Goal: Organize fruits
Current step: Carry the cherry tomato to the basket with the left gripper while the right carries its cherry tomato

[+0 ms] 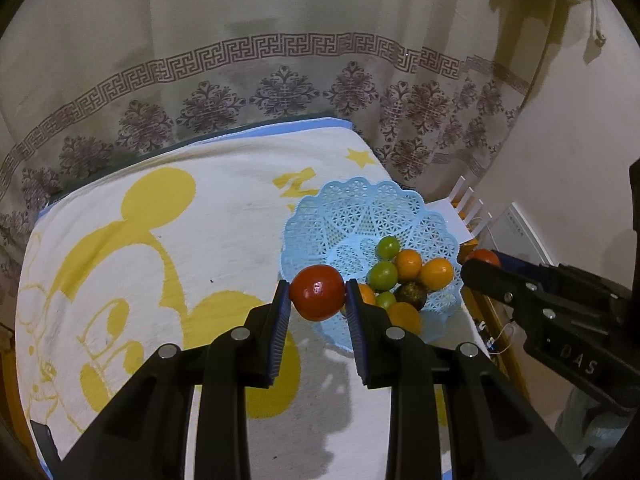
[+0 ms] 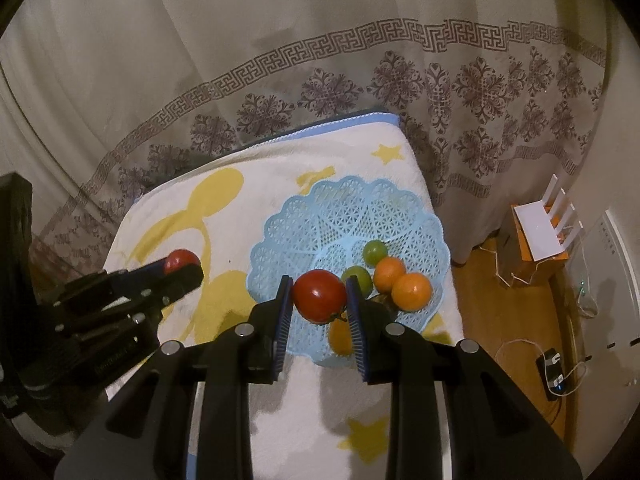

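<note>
My left gripper is shut on a red tomato, held above the near left rim of the light blue lattice basket. My right gripper is shut on a second red tomato, above the basket. The basket holds several oranges, green limes and a dark fruit. In the left wrist view the right gripper shows at the right with its tomato. In the right wrist view the left gripper shows at the left with its tomato.
The basket sits on a white and yellow cartoon towel over a small table. A patterned curtain hangs behind. To the right, on the wooden floor, are a white router on an orange box, cables and a charger.
</note>
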Demonstrator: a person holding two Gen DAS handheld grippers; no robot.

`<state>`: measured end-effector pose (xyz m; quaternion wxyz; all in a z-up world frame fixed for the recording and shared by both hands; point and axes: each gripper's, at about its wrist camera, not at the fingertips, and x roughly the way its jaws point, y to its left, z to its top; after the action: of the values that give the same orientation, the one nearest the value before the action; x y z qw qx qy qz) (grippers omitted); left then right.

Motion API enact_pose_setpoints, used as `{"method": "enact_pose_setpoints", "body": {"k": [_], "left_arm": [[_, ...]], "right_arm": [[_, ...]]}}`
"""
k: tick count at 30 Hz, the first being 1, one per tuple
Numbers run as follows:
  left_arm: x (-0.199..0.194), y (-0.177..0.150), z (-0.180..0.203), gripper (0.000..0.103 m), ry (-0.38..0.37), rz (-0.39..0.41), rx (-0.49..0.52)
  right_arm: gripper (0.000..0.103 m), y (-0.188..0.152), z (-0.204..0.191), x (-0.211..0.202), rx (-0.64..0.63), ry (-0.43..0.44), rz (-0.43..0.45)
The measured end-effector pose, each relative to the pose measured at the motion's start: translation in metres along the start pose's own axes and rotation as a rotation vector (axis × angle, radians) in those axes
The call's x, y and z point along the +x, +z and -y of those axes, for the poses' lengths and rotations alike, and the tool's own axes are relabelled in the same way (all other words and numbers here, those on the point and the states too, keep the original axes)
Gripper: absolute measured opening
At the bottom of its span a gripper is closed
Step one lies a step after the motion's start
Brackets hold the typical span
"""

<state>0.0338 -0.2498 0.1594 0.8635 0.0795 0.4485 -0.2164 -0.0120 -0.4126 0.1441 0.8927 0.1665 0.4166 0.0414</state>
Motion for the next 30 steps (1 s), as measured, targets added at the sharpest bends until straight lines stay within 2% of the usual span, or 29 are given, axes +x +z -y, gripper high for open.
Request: {"method": "enact_pose_setpoints", "body": {"k": [30], "left_arm": [[0.022,0.026,0.005,0.028,0.01,-0.01,0.004]], "right_arm": [[0.028,0.034,0.01,0.033,0.008,0.001,-0.008]]}}
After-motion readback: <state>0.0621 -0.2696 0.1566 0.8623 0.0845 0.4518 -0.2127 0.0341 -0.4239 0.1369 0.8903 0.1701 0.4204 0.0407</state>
